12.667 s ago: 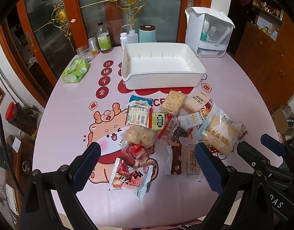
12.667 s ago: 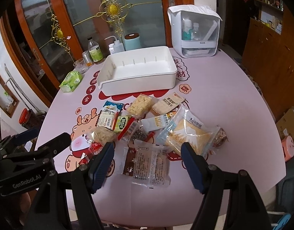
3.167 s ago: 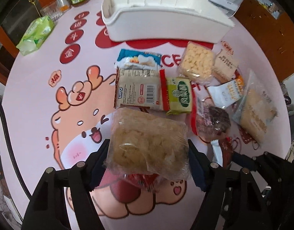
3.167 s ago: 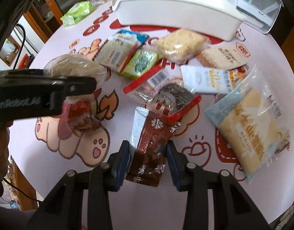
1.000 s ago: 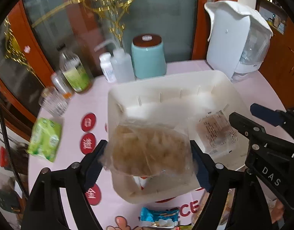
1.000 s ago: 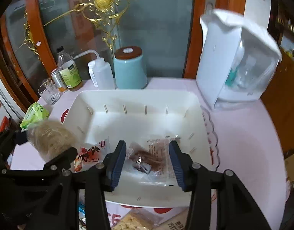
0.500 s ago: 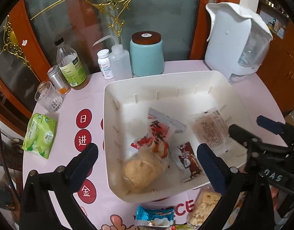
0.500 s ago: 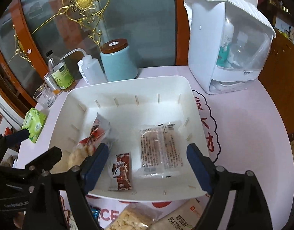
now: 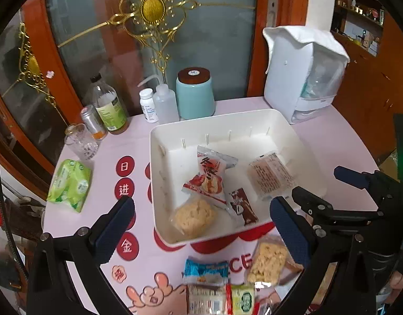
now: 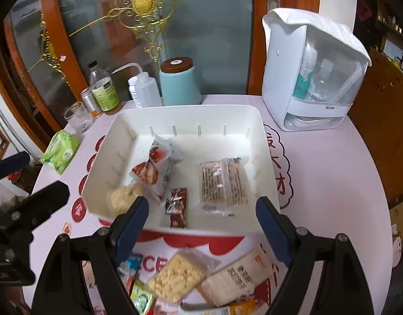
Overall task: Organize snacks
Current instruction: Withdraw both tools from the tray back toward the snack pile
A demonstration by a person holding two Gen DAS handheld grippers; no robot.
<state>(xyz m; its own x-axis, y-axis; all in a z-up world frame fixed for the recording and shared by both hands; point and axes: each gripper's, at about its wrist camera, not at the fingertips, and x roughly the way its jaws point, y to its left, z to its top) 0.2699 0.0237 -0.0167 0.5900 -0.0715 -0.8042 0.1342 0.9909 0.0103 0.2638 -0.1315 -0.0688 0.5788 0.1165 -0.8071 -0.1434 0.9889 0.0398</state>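
Tray (image 9: 280,120), white and ribbed, holds four wrapped snacks; left gripper (image 9: 201,225) and right gripper (image 10: 201,223) gape empty

Both wrist views angled down, sharing white bin (image 9: 159,183) (image 10: 101,173)

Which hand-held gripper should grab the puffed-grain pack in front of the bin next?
Right, probably. The right hand-held gripper is open and empty, with the puffed-grain pack just below its fingers. The left hand-held gripper, also open, sits off to one side.

Glass door (image 9: 154,39) with gold ornament, wooden cabinets (image 9: 369,60) beside.
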